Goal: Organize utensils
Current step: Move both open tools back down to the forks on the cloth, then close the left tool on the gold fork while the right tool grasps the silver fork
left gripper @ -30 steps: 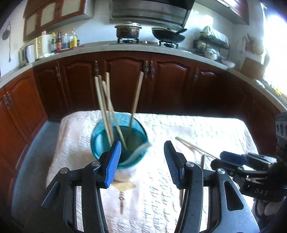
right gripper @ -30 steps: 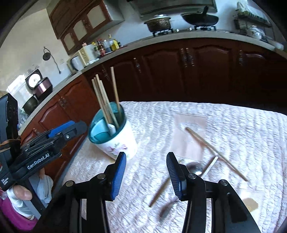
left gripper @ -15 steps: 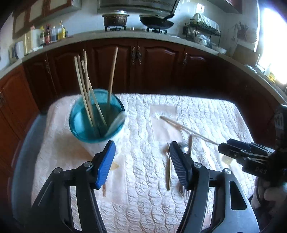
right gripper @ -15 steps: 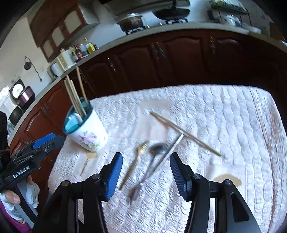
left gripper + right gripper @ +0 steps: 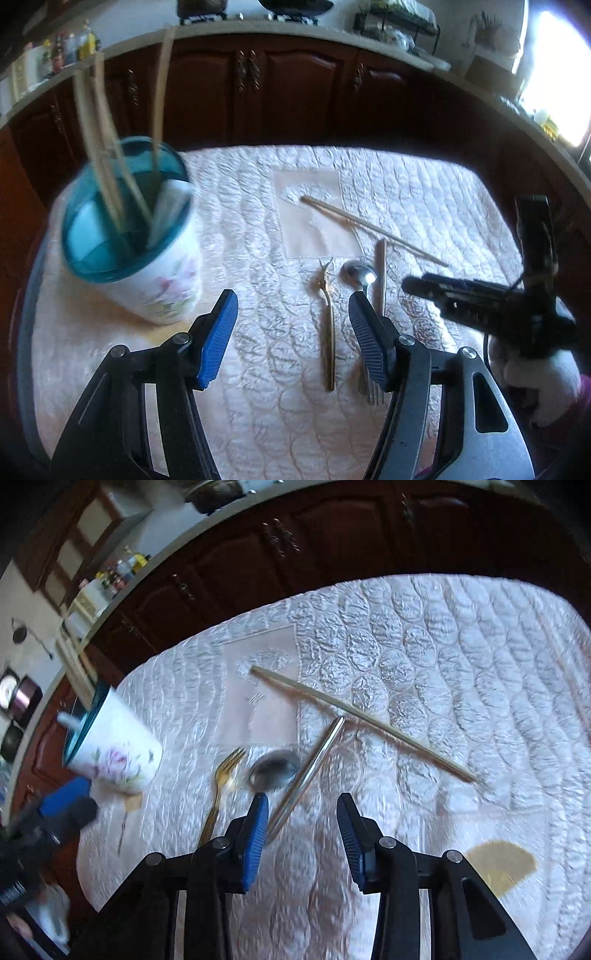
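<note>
A white flowered cup (image 5: pixel 166 288) with a teal inside stands at the table's left and holds several wooden chopsticks (image 5: pixel 107 158) and a pale utensil. On the quilted cloth (image 5: pixel 258 236) lie a single chopstick (image 5: pixel 373 230), a gold fork (image 5: pixel 328 325), a spoon (image 5: pixel 358 275) and a flat steel handle (image 5: pixel 380 273). My left gripper (image 5: pixel 293 332) hangs wide open over the cloth, between the cup and the gold fork, with nothing between its fingers. My right gripper (image 5: pixel 301 830) hovers over the steel handle (image 5: pixel 314 768). Its jaws are closing, and the pads press on nothing.
Dark wooden cabinets (image 5: pixel 258 81) and a worktop curve around the far side of the table. A tan patch (image 5: pixel 498 864) lies on the cloth at the near right. The cup (image 5: pixel 114 749) and my left gripper (image 5: pixel 55 812) show at the left of the right wrist view.
Both grippers have sunk toward the table and tipped further down, bringing the loose utensils into view. The left jaws have spread wider. The right jaws widened, then narrowed.
</note>
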Demonstrator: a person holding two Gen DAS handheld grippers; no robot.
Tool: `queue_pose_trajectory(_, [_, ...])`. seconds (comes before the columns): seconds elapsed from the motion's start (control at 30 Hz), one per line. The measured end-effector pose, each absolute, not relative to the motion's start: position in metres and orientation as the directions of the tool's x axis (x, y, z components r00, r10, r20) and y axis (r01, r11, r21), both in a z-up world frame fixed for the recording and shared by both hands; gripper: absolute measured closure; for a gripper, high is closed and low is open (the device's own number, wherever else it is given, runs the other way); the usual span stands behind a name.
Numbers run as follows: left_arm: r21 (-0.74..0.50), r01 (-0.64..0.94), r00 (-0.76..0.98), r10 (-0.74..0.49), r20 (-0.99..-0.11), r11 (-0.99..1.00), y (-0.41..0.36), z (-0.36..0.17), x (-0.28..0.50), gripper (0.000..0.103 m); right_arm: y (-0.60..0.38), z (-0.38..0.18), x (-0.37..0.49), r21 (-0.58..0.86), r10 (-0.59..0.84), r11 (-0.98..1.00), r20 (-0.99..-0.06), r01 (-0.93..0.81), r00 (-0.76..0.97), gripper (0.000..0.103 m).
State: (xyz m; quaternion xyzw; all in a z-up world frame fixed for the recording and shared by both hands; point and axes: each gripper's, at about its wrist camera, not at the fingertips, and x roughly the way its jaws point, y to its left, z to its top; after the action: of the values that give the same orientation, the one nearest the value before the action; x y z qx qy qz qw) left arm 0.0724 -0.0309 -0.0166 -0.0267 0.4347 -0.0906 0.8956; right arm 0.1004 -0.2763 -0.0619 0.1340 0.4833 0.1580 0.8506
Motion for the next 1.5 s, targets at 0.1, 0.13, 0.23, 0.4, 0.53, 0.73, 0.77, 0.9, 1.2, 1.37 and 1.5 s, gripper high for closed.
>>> queue_pose_trajectory(0.1, [-0.118, 0.149, 0.581, -0.184, -0.793, 0.982, -0.042, -0.030, 0.091, 0.042, -0.279, -0.065, 0.114, 0.400, 0.411, 0.907, -0.775, -0.131, 0.479, 0.065])
queue_pose_trajectory(0.13, [-0.120, 0.153, 0.573, -0.187, -0.798, 0.981, -0.046, -0.034, 0.097, 0.043, -0.280, -0.066, 0.118, 0.402, 0.414, 0.906, -0.777, -0.131, 0.475, 0.065])
queue_pose_trajectory(0.23, [-0.111, 0.163, 0.547, -0.184, -0.817, 0.980, -0.057, -0.046, 0.117, 0.052, -0.280, -0.069, 0.130, 0.396, 0.409, 0.909, -0.787, -0.132, 0.462, 0.065])
queue_pose_trajectory(0.4, [-0.072, 0.195, 0.505, -0.163, -0.848, 0.978, -0.073, -0.064, 0.148, 0.061, -0.282, -0.077, 0.149, 0.396, 0.408, 0.910, -0.802, -0.123, 0.436, 0.065])
queue_pose_trajectory(0.53, [-0.070, 0.254, 0.461, -0.184, -0.868, 0.965, -0.082, -0.073, 0.160, 0.061, -0.280, -0.085, 0.160, 0.382, 0.398, 0.916, -0.820, -0.125, 0.411, 0.069])
queue_pose_trajectory(0.73, [-0.043, 0.290, 0.403, -0.163, -0.900, 0.956, -0.092, -0.090, 0.175, 0.066, -0.264, -0.087, 0.174, 0.332, 0.378, 0.926, -0.830, -0.182, 0.409, 0.084])
queue_pose_trajectory(0.77, [-0.045, 0.290, 0.391, -0.161, -0.906, 0.956, -0.091, -0.093, 0.177, 0.076, -0.261, -0.086, 0.174, 0.320, 0.374, 0.927, -0.832, -0.198, 0.410, 0.084])
queue_pose_trajectory(0.9, [-0.074, 0.263, 0.371, -0.172, -0.912, 0.962, -0.082, -0.100, 0.178, 0.094, -0.250, -0.084, 0.170, 0.273, 0.364, 0.924, -0.843, -0.269, 0.395, 0.085])
queue_pose_trajectory(1.2, [-0.130, 0.239, 0.358, -0.211, -0.910, 0.962, -0.063, -0.099, 0.162, 0.098, -0.261, -0.086, 0.161, 0.312, 0.397, 0.909, -0.851, -0.278, 0.345, 0.084])
queue_pose_trajectory(1.37, [-0.124, 0.233, 0.348, -0.201, -0.915, 0.965, -0.072, -0.105, 0.165, 0.097, -0.262, -0.085, 0.165, 0.347, 0.423, 0.902, -0.834, -0.258, 0.355, 0.081])
queue_pose_trajectory(1.5, [-0.126, 0.228, 0.361, -0.204, -0.910, 0.966, -0.080, -0.105, 0.171, 0.097, -0.258, -0.084, 0.167, 0.361, 0.430, 0.900, -0.827, -0.244, 0.362, 0.087])
